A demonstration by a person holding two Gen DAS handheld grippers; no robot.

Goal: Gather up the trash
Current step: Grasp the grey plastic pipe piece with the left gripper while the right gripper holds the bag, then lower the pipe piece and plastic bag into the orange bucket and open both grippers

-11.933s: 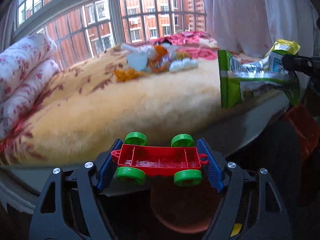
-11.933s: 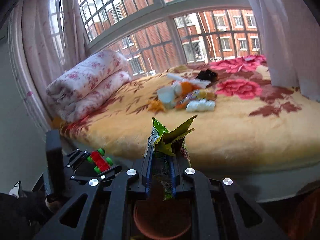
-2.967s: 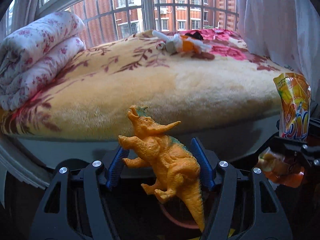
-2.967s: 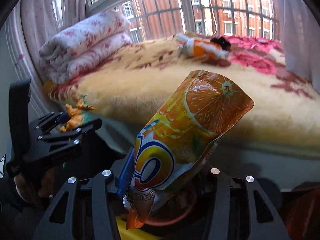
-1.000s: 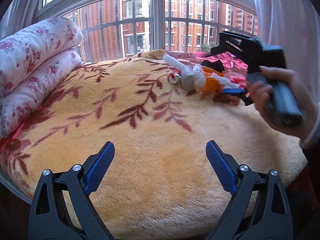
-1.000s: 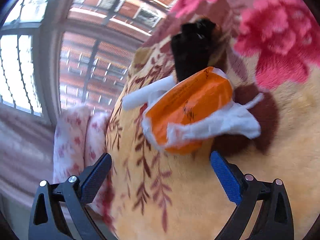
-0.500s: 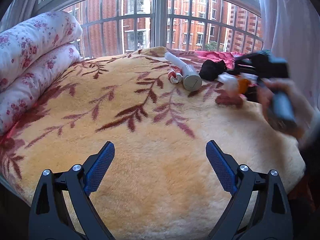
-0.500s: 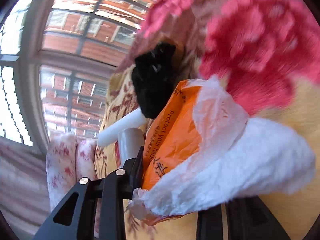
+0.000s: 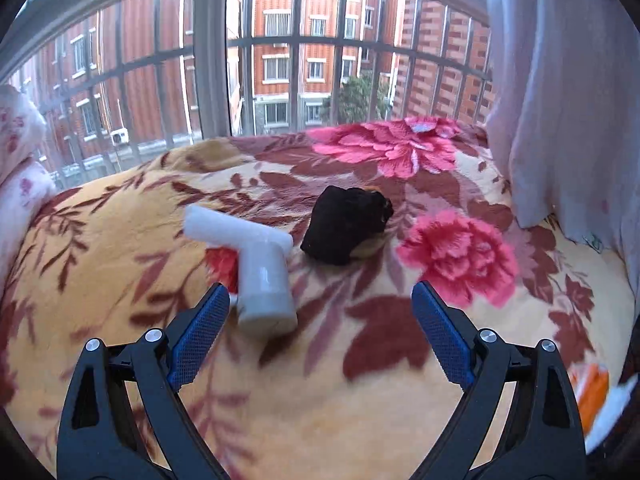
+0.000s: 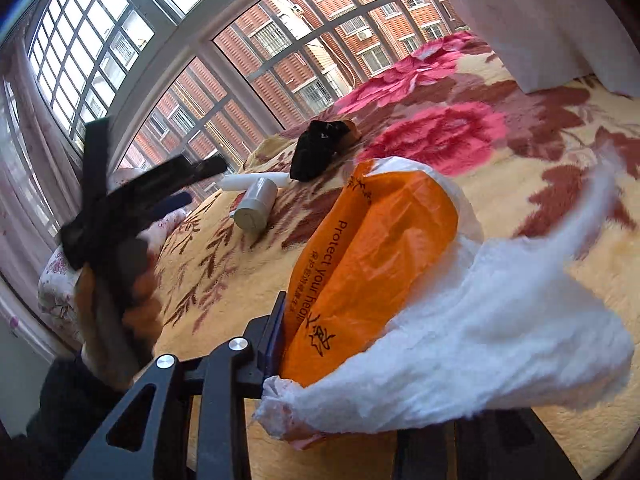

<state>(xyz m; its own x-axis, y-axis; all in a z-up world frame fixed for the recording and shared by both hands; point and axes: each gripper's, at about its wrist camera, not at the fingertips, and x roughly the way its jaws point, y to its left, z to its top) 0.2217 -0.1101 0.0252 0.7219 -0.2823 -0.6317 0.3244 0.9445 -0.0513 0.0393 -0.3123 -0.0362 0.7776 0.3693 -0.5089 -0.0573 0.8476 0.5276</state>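
My right gripper (image 10: 352, 360) holds an orange and white plastic bag (image 10: 372, 264) with a white tissue-like wad (image 10: 500, 344), lifted off the bed. The bag sits between its jaws, against the one blue pad I can see, while the jaws open slightly. That bag also shows at the left wrist view's lower right edge (image 9: 592, 396). My left gripper (image 9: 318, 286) is open and holds nothing. Just beyond its fingertips lie a white pipe-shaped plastic piece (image 9: 260, 264) and a black crumpled lump (image 9: 346, 226). In the right wrist view the left gripper (image 10: 196, 184) is blurred, held by a hand (image 10: 116, 292).
A yellow blanket with red flowers (image 9: 360, 400) covers the bed. A folded floral quilt (image 9: 16, 168) lies at the left edge. The barred window (image 9: 280, 60) runs behind the bed, and a pale curtain (image 9: 560, 100) hangs at the right.
My right gripper closed on the orange and white bag and pulled it back off the pile. My left gripper moved forward, close to the white piece and the black lump.
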